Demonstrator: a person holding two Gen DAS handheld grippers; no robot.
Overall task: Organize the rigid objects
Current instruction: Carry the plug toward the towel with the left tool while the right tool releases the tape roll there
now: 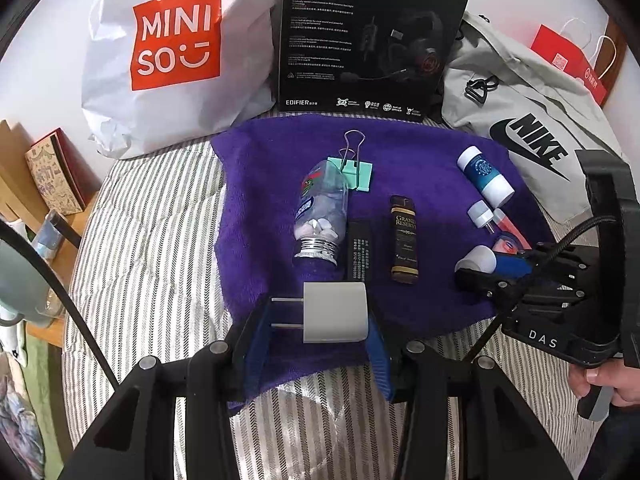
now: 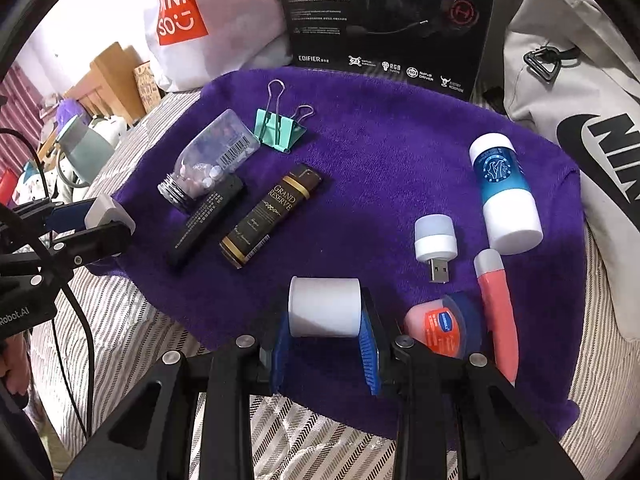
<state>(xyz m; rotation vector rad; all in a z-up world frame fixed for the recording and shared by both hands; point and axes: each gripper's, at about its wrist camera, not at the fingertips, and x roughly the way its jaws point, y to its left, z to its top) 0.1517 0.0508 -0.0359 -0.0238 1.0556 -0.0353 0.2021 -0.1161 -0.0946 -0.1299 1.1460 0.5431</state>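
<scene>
Beyond the fingers: Miniso bag (image 1: pixel 168 56), black Edifier box (image 1: pixel 372 36), grey Nike bag (image 1: pixel 520 120), red paper bag (image 1: pixel 568 60).

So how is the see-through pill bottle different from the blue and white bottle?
The pill bottle is clear, so you can see pale tablets inside; the blue and white bottle hides its contents. The pill bottle has a silver threaded neck; the other has a white end. The pill bottle lies left, beside the green clip; the other lies right. Both lie on the purple towel.

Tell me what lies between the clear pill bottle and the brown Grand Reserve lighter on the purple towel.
A slim black lighter with white print lies between the clear pill bottle and brown Grand Reserve lighter, clearest in the right wrist view.
</scene>
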